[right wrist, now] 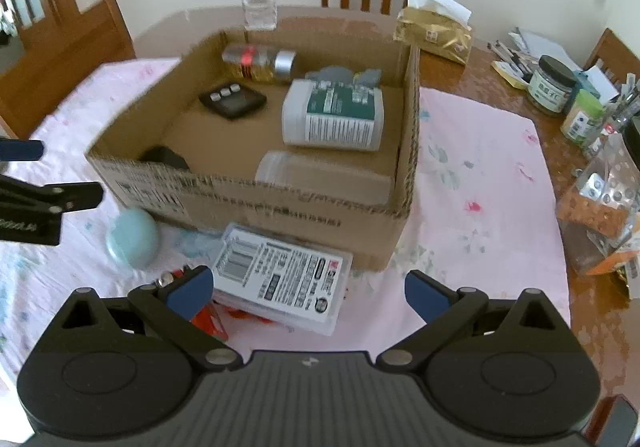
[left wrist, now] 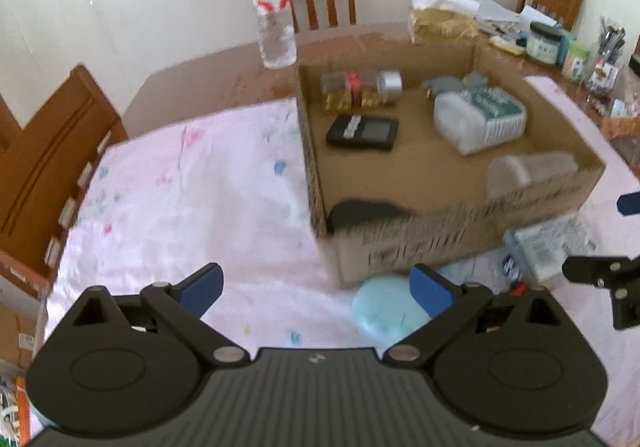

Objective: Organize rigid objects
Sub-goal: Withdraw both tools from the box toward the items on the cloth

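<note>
Inside the cardboard box (right wrist: 280, 207) already lie a white bottle (right wrist: 332, 115), a spice jar (right wrist: 260, 61), a black device (right wrist: 232, 101) and a clear container (right wrist: 320, 173). Just outside its near wall, a labelled clear case (right wrist: 280, 279) and pale blue disc (right wrist: 134, 239) are left; left gripper (left wrist: 318, 293) and right gripper (right wrist: 308, 293) both gape wide, empty.

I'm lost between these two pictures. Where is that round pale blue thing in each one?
Left wrist view: the round pale blue thing lies on the pink cloth at lower centre-right, in front of the cardboard box's near corner, partly behind the left claw's right finger.
Right wrist view: it sits at lower left, by the box's left front corner.
Shared landmark: the cardboard box.
</note>
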### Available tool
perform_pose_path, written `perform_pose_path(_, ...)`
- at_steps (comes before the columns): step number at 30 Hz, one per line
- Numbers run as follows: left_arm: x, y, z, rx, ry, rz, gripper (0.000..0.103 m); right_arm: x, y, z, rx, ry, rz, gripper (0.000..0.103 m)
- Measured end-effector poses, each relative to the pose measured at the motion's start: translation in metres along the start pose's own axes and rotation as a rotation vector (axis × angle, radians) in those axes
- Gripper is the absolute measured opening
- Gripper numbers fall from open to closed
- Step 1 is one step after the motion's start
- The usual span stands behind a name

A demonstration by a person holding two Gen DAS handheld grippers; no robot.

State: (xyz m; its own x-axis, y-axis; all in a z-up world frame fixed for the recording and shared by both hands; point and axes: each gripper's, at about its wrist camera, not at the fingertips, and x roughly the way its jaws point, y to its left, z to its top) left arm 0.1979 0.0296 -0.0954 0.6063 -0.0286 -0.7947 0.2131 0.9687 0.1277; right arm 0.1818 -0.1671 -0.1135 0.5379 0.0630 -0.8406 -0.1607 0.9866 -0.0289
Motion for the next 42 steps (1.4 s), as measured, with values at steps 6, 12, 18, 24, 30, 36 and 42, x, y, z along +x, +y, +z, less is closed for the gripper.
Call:
perform_pose_path(6, 0.008, 0.01, -0.019, 0.021, 0.053, -0.04, 0.099, 0.007, 0.014, -0.002, -0.014, 0.034, -0.038, 0.103)
perform_pose_path(12, 0.007, 0.02, -0.022, 0.022, 0.047, -0.061, 0.099, 0.005, 0.028, -0.01, -0.032, 0.055, -0.045, 0.103)
perform_pose_path(18, 0.009, 0.026, -0.021, 0.029, 0.041, -0.074, 0.099, -0.002, 0.042, -0.016, -0.05, 0.071, -0.01, 0.103)
perform_pose_path(24, 0.01, 0.032, -0.024, 0.034, 0.043, -0.084, 0.099, -0.002, 0.051, -0.016, -0.028, 0.068, 0.018, 0.103)
perform_pose_path(30, 0.008, 0.041, -0.028, 0.037, 0.044, -0.086, 0.099, 0.005, 0.062, -0.012, -0.018, 0.073, -0.007, 0.103)
perform_pose_path(36, 0.009, 0.055, -0.03, 0.041, 0.047, -0.087, 0.099, 0.009, 0.077, -0.015, -0.005, 0.088, 0.03, 0.103)
perform_pose_path(42, 0.01, 0.066, -0.029, 0.058, 0.046, -0.099, 0.099, 0.018, 0.091, -0.012, 0.057, 0.087, 0.044, 0.103)
